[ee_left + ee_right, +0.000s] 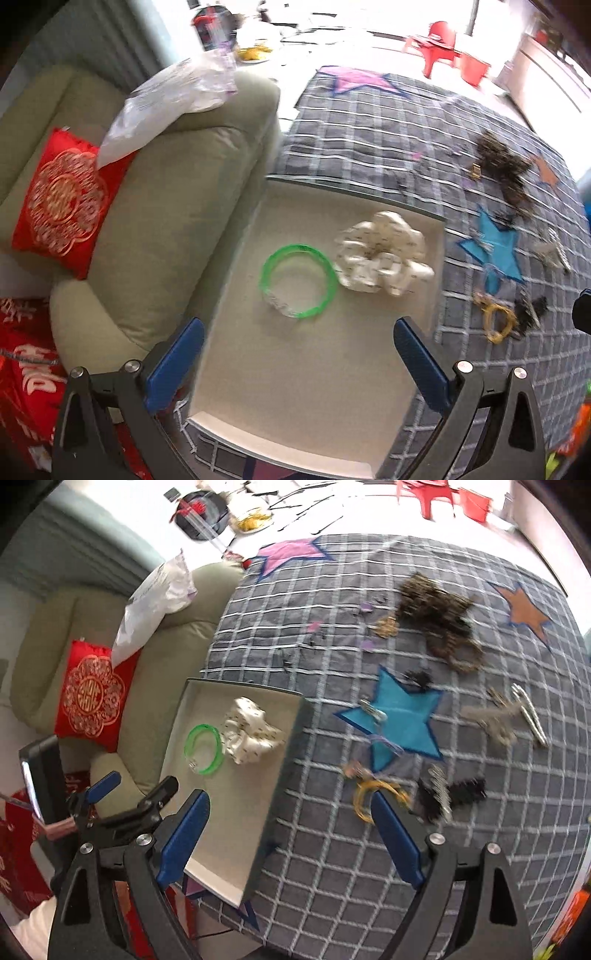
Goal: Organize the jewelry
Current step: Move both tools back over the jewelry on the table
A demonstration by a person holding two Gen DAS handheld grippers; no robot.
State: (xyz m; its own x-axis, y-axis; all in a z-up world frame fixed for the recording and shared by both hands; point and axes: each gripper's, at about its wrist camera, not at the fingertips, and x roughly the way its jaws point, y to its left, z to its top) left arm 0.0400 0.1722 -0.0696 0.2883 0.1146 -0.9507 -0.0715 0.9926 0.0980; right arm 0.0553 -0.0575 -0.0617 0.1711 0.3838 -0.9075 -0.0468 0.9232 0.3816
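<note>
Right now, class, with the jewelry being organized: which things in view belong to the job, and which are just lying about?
Belong to the job:
- shallow white box
- green plastic bangle
- cream fabric scrunchie
- yellow ring-shaped band
- silver metal hair clip
- black fuzzy hair tie

Just lying about:
- red embroidered cushion
- crumpled clear plastic bag
- red plastic chair

Plenty of room in the tray: its lower half in the left wrist view is bare, with only the green bangle and white scrunchie touching side by side up top. The left claw hangs wide open over that bare patch, nothing between its fingers. Left of the tray the sofa arm boxes things in. On the checked blanket the lower middle is free; clutter sits at right: yellow ring, black clips, dark scrunchie.
</note>
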